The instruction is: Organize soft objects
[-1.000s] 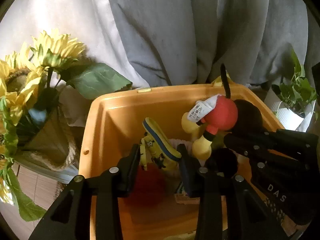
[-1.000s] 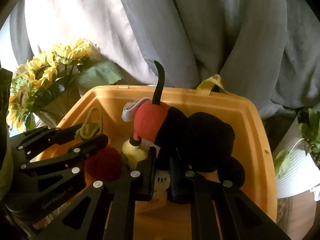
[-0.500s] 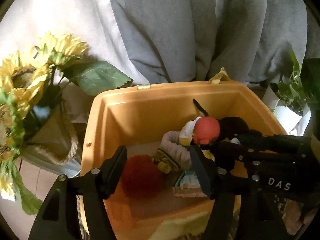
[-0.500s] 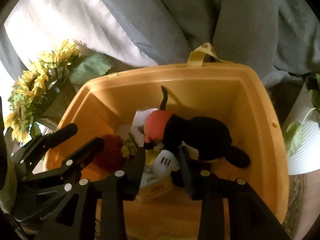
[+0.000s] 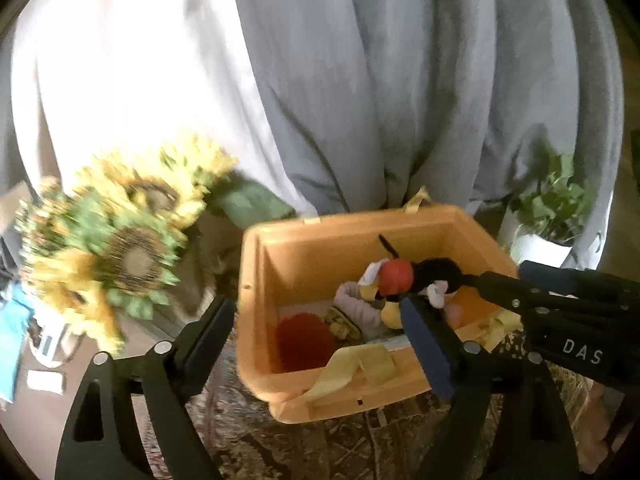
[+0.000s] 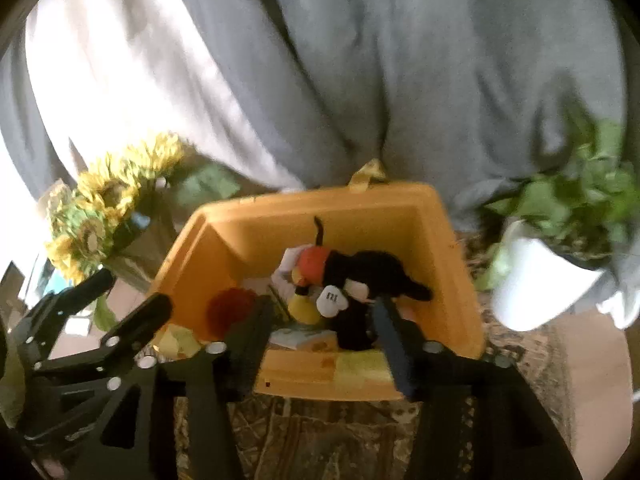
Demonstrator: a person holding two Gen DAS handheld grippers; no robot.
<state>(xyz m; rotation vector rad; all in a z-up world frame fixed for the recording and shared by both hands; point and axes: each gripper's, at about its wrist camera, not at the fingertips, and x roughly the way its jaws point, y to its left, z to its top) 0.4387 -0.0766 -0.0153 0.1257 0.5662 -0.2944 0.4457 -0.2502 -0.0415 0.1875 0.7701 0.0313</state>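
An orange plastic bin [image 5: 304, 252] [image 6: 440, 248] stands on a patterned rug. In it lie a black and red plush mouse [image 5: 420, 276] [image 6: 360, 272], a red fuzzy ball [image 5: 304, 336] [image 6: 230, 310], a small yellow striped plush [image 5: 344, 322] and a pale knitted piece [image 5: 354, 304]. My left gripper [image 5: 320, 340] is open and empty above the bin's near edge. My right gripper [image 6: 324, 328] is open and empty above the bin's near wall, over the plush mouse. The right gripper also shows at the right of the left wrist view [image 5: 560, 312].
A bunch of artificial sunflowers [image 5: 120, 252] [image 6: 100, 216] stands left of the bin. A white pot with a green plant [image 6: 552, 276] [image 5: 548, 216] stands to its right. Grey curtains [image 5: 360, 80] hang behind. Yellow fabric handles [image 5: 352, 364] hang over the bin's near rim.
Both grippers opened and let their toys drop into the bin, then pulled up and back. The yellow striped plush and the plush mouse now lie in the bin.
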